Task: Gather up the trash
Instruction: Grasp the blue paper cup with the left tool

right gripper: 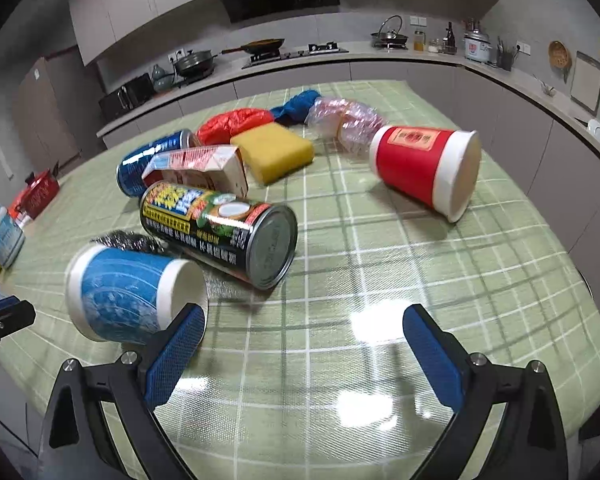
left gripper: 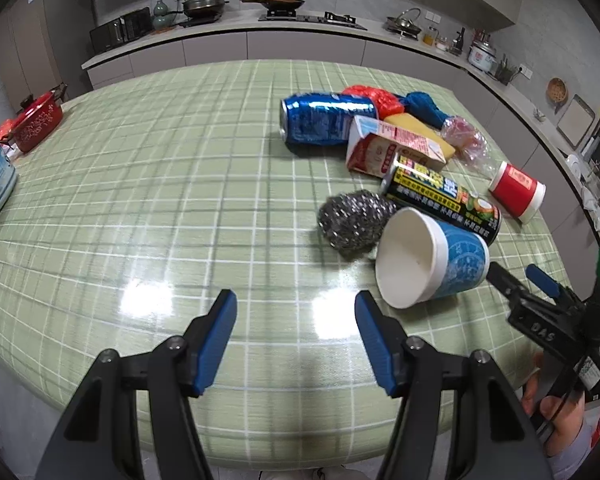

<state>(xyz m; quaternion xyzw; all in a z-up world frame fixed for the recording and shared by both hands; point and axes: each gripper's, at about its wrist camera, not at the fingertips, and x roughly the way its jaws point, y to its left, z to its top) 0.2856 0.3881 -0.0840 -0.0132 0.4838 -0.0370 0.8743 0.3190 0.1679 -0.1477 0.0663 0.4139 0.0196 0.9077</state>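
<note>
The trash lies in a loose heap on the green checked worktop (right gripper: 380, 280), ahead of both grippers. Nearest is a blue paper cup (right gripper: 128, 292) on its side; its base end sits just beside the left finger of the right gripper (right gripper: 304, 344), whether touching I cannot tell, and its open mouth faces the left gripper (left gripper: 296, 328) from just ahead and to that gripper's right. Behind the cup rests a steel wool scourer (left gripper: 352, 220), and against that a black drink can (right gripper: 220, 236) on its side. Farther off lie a small carton (right gripper: 204, 172), a blue can (left gripper: 324, 120), a yellow sponge (right gripper: 276, 152), red (right gripper: 232, 120) and blue (right gripper: 300, 102) crumpled bags and a clear plastic wrapper (right gripper: 348, 120). A red paper cup (right gripper: 424, 168) lies on its side apart from the heap, ahead and to the right of the right gripper.

Both grippers hang over the near edge of the worktop with jaws spread wide and nothing between them
</note>
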